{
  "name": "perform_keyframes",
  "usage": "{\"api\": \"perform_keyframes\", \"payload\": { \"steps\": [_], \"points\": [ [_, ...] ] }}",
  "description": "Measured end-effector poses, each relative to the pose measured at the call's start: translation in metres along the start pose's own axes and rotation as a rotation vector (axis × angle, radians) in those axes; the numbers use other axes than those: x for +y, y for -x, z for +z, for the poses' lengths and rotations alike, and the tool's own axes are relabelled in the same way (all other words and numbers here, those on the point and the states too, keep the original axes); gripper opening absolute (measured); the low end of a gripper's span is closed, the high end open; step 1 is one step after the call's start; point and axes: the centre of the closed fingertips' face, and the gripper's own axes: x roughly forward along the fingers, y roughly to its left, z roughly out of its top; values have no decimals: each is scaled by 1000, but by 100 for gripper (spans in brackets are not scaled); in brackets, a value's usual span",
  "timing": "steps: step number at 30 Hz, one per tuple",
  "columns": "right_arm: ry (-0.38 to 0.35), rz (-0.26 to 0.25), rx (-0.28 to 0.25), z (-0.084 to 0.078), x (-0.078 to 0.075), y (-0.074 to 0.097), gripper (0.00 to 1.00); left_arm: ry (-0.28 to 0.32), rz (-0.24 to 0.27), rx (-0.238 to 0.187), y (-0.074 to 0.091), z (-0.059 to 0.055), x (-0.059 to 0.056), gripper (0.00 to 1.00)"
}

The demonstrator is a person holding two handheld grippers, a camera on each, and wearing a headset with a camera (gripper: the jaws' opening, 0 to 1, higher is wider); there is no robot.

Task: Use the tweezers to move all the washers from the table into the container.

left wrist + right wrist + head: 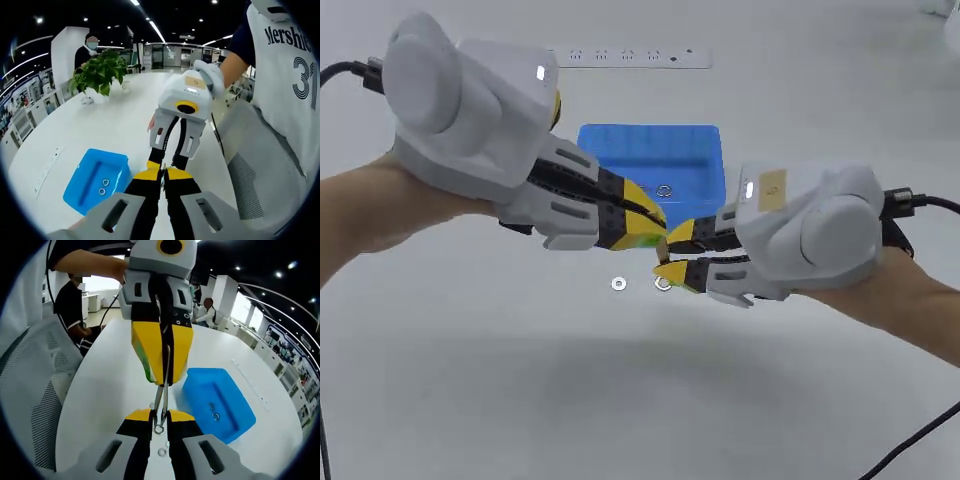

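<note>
My left gripper (650,222) is shut on the rear of thin metal tweezers (163,395). Facing it, my right gripper (670,255) has its jaws closed around the tweezers' front part, low over the table. A small steel washer (159,429) sits pinched in the tweezer tips. Two more washers (618,284) (663,285) lie on the white table just below the grippers. Right behind them stands the blue container (620,150), with a washer (664,191) inside; the left gripper view shows two washers (104,186) in it.
A white power strip (630,57) lies at the table's far edge. A potted plant (100,70) stands further along the table. A mesh chair (35,390) is at the table's near side. Cables trail from both grippers.
</note>
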Motion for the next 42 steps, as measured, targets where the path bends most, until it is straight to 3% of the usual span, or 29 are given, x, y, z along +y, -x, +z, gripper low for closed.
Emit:
{"api": "perform_keyframes", "payload": {
  "steps": [26, 42],
  "points": [
    [-48, 32, 9, -19, 3, -18, 12, 41, -12, 14, -12, -24, 6, 7],
    [-71, 29, -20, -14, 0, -14, 13, 36, -17, 6, -15, -24, 8, 7]
  ]
}}
